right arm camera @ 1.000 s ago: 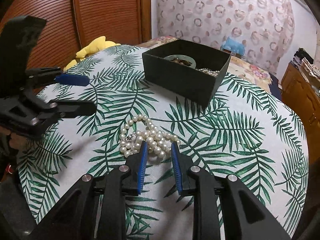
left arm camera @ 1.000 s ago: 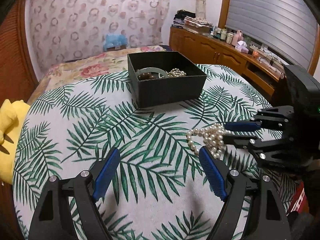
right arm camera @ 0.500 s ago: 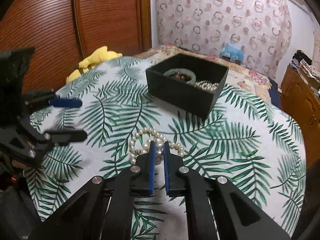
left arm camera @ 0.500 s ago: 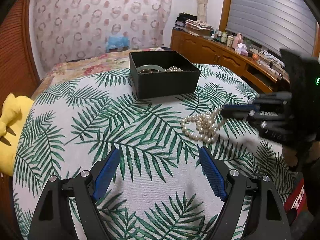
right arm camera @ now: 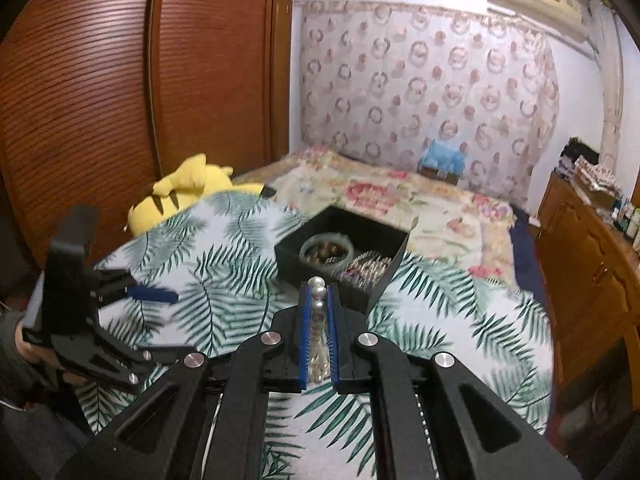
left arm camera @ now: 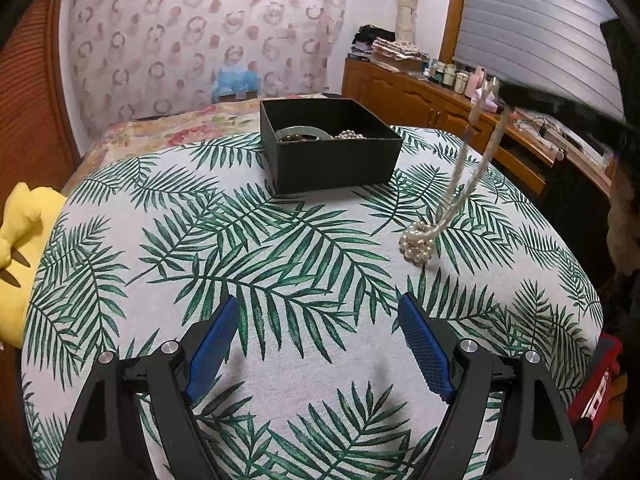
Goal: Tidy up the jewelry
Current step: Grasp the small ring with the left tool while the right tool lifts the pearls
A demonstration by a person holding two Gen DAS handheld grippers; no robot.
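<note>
My right gripper (right arm camera: pixel 318 292) is shut on a white pearl necklace (right arm camera: pixel 318 296). In the left wrist view the necklace (left arm camera: pixel 464 184) hangs from the raised right gripper (left arm camera: pixel 504 96), its lower end bunched on the tablecloth. The black jewelry box (left arm camera: pixel 332 160) stands open at the far side of the table, holding a green bangle (right arm camera: pixel 326 250) and beads (right arm camera: pixel 366 268). My left gripper (left arm camera: pixel 320 344) is open and empty, low over the near part of the table; it also shows in the right wrist view (right arm camera: pixel 152 296).
The round table has a palm-leaf cloth (left arm camera: pixel 240 248). A yellow plush toy (right arm camera: pixel 184 192) lies at its left edge. A bed (right arm camera: pixel 400 196) is behind, a wooden cabinet (left arm camera: pixel 420 100) with bottles to the right, and a red object (left arm camera: pixel 596 384) below the table's right edge.
My right gripper closed on the pearl necklace and lifted it, so most of the strand now hangs in the air. The left gripper drew back a little and stayed open.
</note>
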